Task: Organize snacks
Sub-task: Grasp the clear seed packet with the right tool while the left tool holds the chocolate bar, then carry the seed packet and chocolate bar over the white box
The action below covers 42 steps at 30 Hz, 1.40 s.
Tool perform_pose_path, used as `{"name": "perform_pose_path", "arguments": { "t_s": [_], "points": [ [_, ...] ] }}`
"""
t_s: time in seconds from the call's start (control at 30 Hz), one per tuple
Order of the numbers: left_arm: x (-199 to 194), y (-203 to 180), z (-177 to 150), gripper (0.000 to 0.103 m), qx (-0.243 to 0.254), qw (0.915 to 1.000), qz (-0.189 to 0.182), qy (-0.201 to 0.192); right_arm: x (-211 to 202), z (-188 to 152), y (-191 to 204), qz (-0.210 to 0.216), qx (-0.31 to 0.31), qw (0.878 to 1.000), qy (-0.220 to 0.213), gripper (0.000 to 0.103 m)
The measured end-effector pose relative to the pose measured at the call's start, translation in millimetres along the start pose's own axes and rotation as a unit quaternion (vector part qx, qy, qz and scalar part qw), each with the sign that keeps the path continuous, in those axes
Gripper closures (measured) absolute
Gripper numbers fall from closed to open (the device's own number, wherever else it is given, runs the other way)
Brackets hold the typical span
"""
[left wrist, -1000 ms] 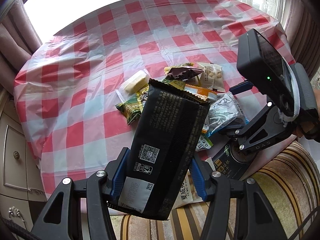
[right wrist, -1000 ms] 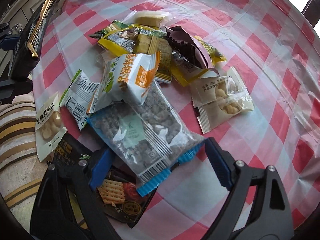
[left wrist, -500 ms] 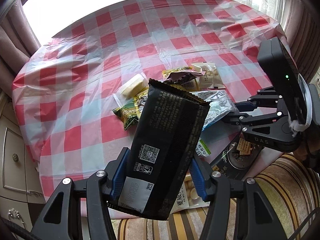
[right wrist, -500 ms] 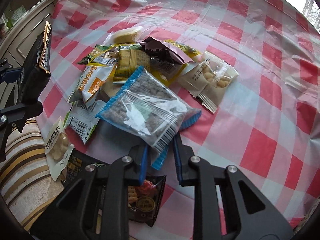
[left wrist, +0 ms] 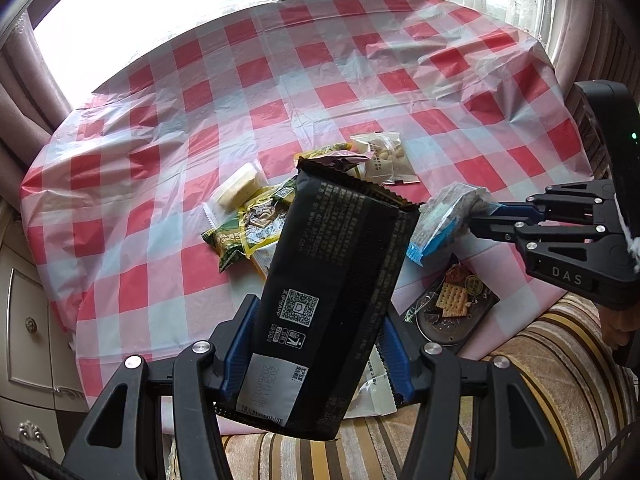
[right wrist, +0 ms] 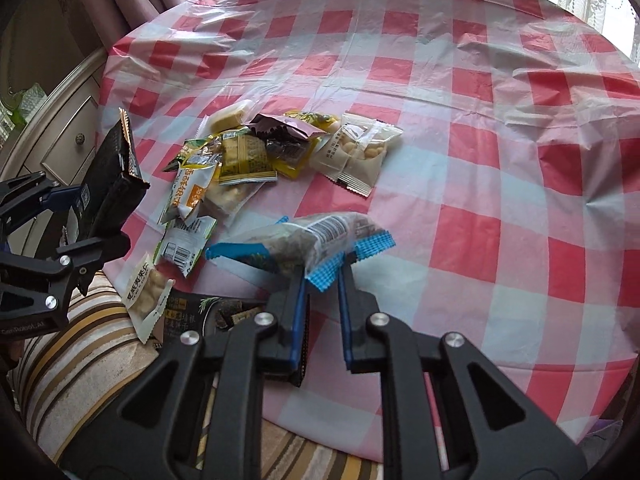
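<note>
My left gripper [left wrist: 318, 340] is shut on a tall black snack pack [left wrist: 340, 260] and holds it upright over the table's near edge. My right gripper [right wrist: 324, 276] is shut on the blue serrated end of a clear packet of dark bits [right wrist: 316, 236], which hangs above the cloth. In the left wrist view that packet [left wrist: 440, 216] sits just right of the black pack, with the right gripper [left wrist: 476, 220] behind it. A pile of small snack packets [right wrist: 248, 156] lies on the checked cloth beyond. The left gripper [right wrist: 80, 220] and its black pack [right wrist: 112, 184] show at the left.
A red and white checked cloth [left wrist: 360, 80] covers the round table. A dark cracker box [left wrist: 452, 304] and a white nut packet [right wrist: 146, 292] lie at the near edge, by a striped cushion [left wrist: 540, 380]. A cabinet with drawers [left wrist: 24, 320] stands left. Curtains and a window lie behind.
My right gripper closed on the clear packet's blue end, rolled and lifted it off the pile toward the right. My left gripper kept its hold on the black pack.
</note>
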<state>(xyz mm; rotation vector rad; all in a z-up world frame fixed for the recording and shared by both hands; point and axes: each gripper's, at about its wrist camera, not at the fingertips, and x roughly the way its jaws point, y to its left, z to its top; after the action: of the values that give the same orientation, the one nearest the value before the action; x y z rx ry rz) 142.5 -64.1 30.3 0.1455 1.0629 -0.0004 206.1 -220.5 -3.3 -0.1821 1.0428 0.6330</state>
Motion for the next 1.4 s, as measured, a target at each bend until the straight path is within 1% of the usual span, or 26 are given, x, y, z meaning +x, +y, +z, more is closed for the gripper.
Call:
{"name": "perform_pose_path", "arguments": {
  "t_s": [0.13,0.17,0.27,0.47,0.5,0.57,0.6,0.63,0.7,0.73,0.77,0.8,0.87,0.9,0.97,1.0,1.03,1.1,1.13,1.17,1.23,1.27,1.33,1.4],
  "points": [
    [-4,-11,2,0.045,0.01,0.9999,-0.004,-0.004,-11,-7,-4,-0.005,0.013,1.0,-0.009,0.087],
    [-5,-13,2,0.045,0.012,0.9999,-0.005,-0.005,-14,-9,-5,-0.004,0.018,1.0,-0.011,0.095],
    [-9,-20,4,0.045,0.019,0.9998,-0.007,-0.009,-24,-15,-12,-0.004,0.034,0.999,-0.02,0.095],
    [-13,-35,4,0.045,0.034,0.9992,-0.018,-0.014,-37,-33,-26,-0.008,0.056,0.998,-0.021,0.095],
    [-14,-37,4,0.045,0.036,0.999,-0.02,-0.015,-38,-37,-26,-0.008,0.05,0.999,-0.016,0.095],
    [-14,-40,4,0.045,0.039,0.9989,-0.024,-0.015,-39,-41,-21,-0.017,0.018,1.0,-0.007,0.094],
    [-14,-40,4,0.045,0.039,0.9988,-0.025,-0.015,-40,-41,-19,-0.021,0.001,1.0,-0.009,0.089],
    [-13,-40,3,0.045,0.038,0.9989,-0.025,-0.014,-38,-40,-17,-0.024,-0.013,1.0,-0.005,0.081],
    [-12,-38,3,0.045,0.036,0.9989,-0.028,-0.013,-32,-33,-10,-0.029,-0.04,0.999,-0.005,0.021],
    [-11,-38,3,0.045,0.034,0.9989,-0.029,-0.013,-29,-28,-6,-0.031,-0.047,0.998,-0.013,0.013],
    [-11,-37,3,0.045,0.032,0.999,-0.028,-0.013,-24,-21,-2,-0.027,-0.054,0.998,-0.013,0.011],
    [-11,-36,3,0.045,0.03,0.999,-0.029,-0.013,-15,-14,3,-0.019,-0.066,0.998,-0.002,0.011],
    [-11,-35,2,0.045,0.029,0.999,-0.031,-0.013,4,-3,12,-0.02,-0.094,0.995,0.01,0.011],
    [-11,-34,2,0.045,0.028,0.999,-0.031,-0.012,17,0,14,-0.019,-0.111,0.993,0.027,0.011],
    [-10,-33,2,0.045,0.027,0.999,-0.032,-0.011,44,5,14,-0.007,-0.137,0.987,0.079,0.01],
    [-11,-32,2,0.045,0.026,0.9991,-0.032,-0.012,52,8,10,-0.016,-0.138,0.986,0.092,0.009],
    [-11,-30,2,0.045,0.024,0.9991,-0.033,-0.013,55,10,4,-0.013,-0.127,0.987,0.102,0.009],
    [-12,-26,3,0.045,0.017,0.9991,-0.035,-0.016,53,11,-6,0.0,-0.09,0.99,0.106,0.009],
    [-11,-25,3,0.045,0.014,0.9991,-0.036,-0.016,51,8,-10,-0.006,-0.08,0.991,0.106,0.009],
    [-11,-24,3,0.045,0.011,0.9991,-0.037,-0.016,48,3,-11,-0.017,-0.078,0.992,0.098,0.012],
    [-8,-23,3,0.045,0.011,0.999,-0.04,-0.015,39,-9,-15,-0.025,-0.064,0.994,0.085,0.018],
    [-7,-24,3,0.045,0.013,0.9989,-0.042,-0.014,34,-15,-18,-0.027,-0.051,0.995,0.081,0.024],
    [-5,-28,3,0.045,0.018,0.9986,-0.049,-0.013,24,-27,-27,-0.031,-0.023,0.996,0.074,0.027],
    [-3,-35,5,0.045,0.023,0.998,-0.058,-0.014,14,-39,-33,-0.048,-0.002,0.997,0.061,0.031]
  ]
}}
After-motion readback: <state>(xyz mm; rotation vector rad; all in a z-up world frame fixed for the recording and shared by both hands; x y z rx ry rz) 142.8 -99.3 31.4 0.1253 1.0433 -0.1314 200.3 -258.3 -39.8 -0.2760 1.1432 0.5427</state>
